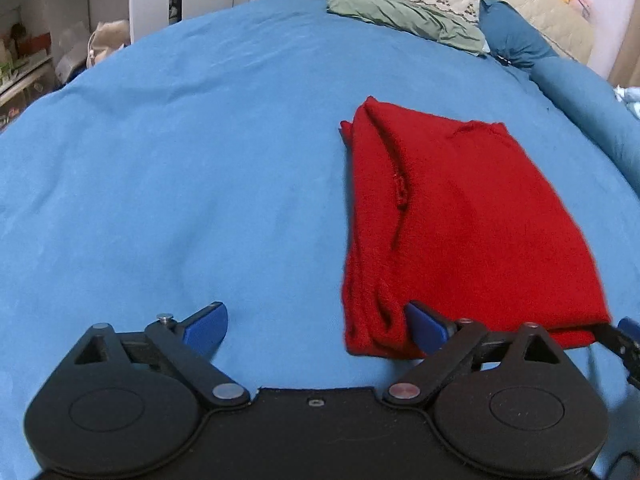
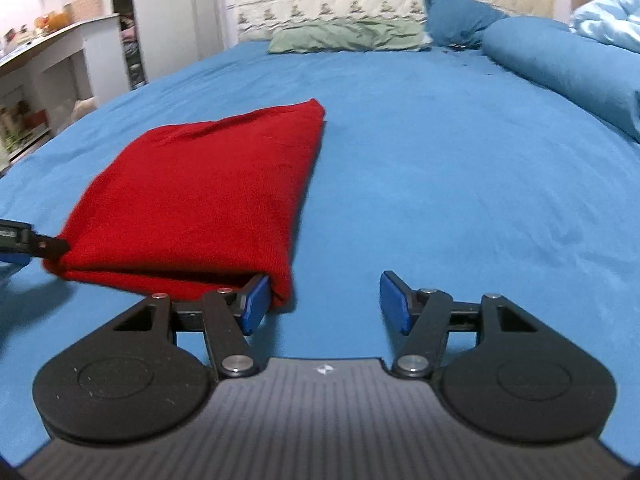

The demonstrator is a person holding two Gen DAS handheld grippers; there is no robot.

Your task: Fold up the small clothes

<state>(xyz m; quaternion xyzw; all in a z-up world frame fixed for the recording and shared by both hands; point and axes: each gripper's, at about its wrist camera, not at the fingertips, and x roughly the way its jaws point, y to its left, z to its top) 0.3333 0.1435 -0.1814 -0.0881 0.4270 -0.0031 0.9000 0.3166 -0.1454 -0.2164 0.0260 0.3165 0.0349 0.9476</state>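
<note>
Blue sheet [image 1: 180, 160] covers the bed, with a green pillow [image 2: 344, 34] near the headboard. On it lies a folded red garment [image 1: 460, 220]. Left hand-held gripper [image 1: 316, 326] spread wide, its right finger touching the garment's near edge. Right hand-held gripper [image 2: 322, 300] likewise spread, left finger against the garment's near corner.

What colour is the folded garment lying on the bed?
Solid red garment, no pattern, best seen in the left wrist view.

1 red garment [image 1: 460, 216] | 2 grippers [image 1: 316, 328] | 1 green pillow [image 1: 404, 20]
</note>
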